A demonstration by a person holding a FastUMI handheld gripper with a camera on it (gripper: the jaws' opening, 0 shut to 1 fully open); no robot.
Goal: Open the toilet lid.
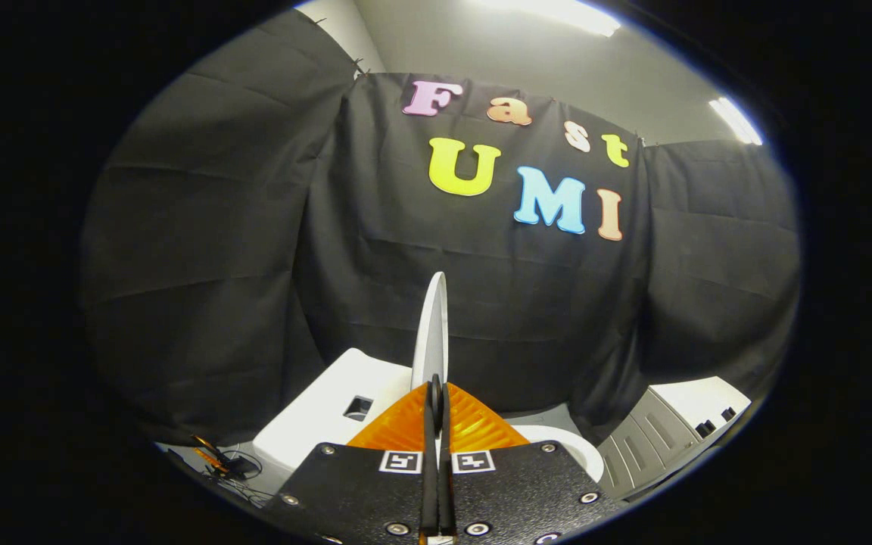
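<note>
toilet lid [431,333]: white, seen edge-on, standing raised and nearly upright, rising straight up out of the tips of the gripper and showing against the black cloth wall [201,250] behind it. its lower end is sitting right between the fingertips.

gripper [436,393]: pointing forward and slightly up, its two fingers [394,431] lying pressed close, with only a thin slit running between them. the slit is lining up with the lid's edge, and the fingers are appearing to be pinching the lid's lower edge from both sides. two small square markers are sitting side by side on the dark plate at the base of the fingers.

toilet tank [322,409]: white, boxy, sitting just left of the fingers and below the lid, with a small dark square opening showing on its top face.

toilet bowl rim [568,446]: white, curved, peeking out just right of the fingers and lower than the lid.

cabinet [671,431]: pale grey and white, with panel lines and small dark handles, standing well to the right of the toilet, against the foot of the cloth wall.

cables [220,465]: a dark tangle with an orange piece, lying on the floor left of the tank.

ceiling lights [735,121]: bright strips, glowing above the top edge of the cloth wall.
</note>
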